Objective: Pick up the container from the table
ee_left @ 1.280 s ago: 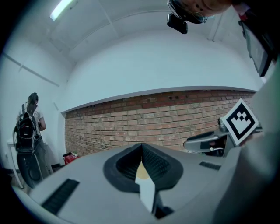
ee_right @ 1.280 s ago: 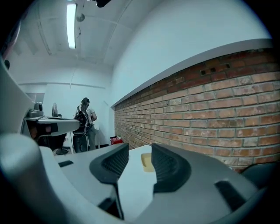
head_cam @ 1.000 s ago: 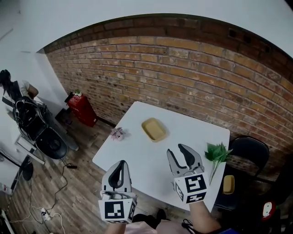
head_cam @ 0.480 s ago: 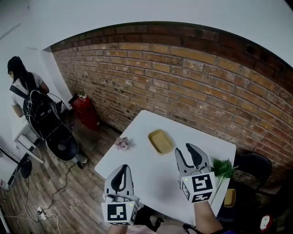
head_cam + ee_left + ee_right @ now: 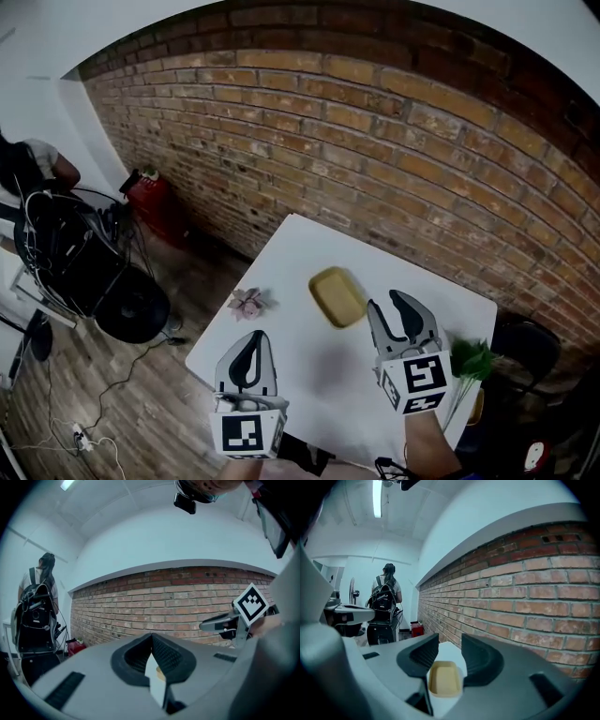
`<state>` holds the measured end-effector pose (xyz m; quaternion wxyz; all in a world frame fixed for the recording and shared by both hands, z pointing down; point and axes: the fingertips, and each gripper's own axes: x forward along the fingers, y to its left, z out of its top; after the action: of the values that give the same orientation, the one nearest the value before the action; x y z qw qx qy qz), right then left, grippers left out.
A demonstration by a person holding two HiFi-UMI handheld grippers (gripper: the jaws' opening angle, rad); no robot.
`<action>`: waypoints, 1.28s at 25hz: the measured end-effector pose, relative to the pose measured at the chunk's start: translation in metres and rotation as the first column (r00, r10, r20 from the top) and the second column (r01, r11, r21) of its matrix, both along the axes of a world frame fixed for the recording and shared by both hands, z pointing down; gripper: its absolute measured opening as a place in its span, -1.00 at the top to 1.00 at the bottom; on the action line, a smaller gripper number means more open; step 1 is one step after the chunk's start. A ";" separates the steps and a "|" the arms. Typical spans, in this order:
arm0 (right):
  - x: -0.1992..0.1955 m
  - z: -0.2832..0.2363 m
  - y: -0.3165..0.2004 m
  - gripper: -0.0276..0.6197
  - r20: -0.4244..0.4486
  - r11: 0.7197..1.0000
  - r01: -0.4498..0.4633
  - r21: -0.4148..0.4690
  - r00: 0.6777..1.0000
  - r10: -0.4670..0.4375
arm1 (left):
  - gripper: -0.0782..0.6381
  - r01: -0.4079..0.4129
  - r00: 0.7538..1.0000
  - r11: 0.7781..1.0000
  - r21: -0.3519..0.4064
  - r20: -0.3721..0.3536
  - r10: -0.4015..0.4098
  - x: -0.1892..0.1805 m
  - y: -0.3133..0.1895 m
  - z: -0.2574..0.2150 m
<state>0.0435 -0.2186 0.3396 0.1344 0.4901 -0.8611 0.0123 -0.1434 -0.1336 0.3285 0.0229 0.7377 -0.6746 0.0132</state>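
A shallow yellow container lies on the white table, toward its far side. My right gripper is just to the container's near right with its jaws apart and nothing in them. In the right gripper view the container shows in the gap ahead of the right gripper, untouched. My left gripper hovers over the table's near left part, well short of the container. In the left gripper view the tips of the left gripper meet with nothing held.
A small pink flower lies near the table's left edge, and a green leafy sprig lies at the right edge. A brick wall runs behind the table. A black chair stands on the right. A person with a backpack stands at left near a red can.
Both grippers have moved forward over the table toward the container. The right gripper now sits close beside it. The view has swung, and the person at left has shifted.
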 end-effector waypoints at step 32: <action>-0.018 0.156 -0.097 0.51 -0.106 0.952 -0.021 -0.305 0.994 -0.013 | 0.76 -0.133 0.991 0.964 -0.231 -0.033 0.129 -0.014 -0.137 0.112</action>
<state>0.0256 -0.3159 0.4952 0.2544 0.4652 -0.8394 0.1193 -0.1574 -0.2710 0.4407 0.1143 0.7731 -0.6179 0.0870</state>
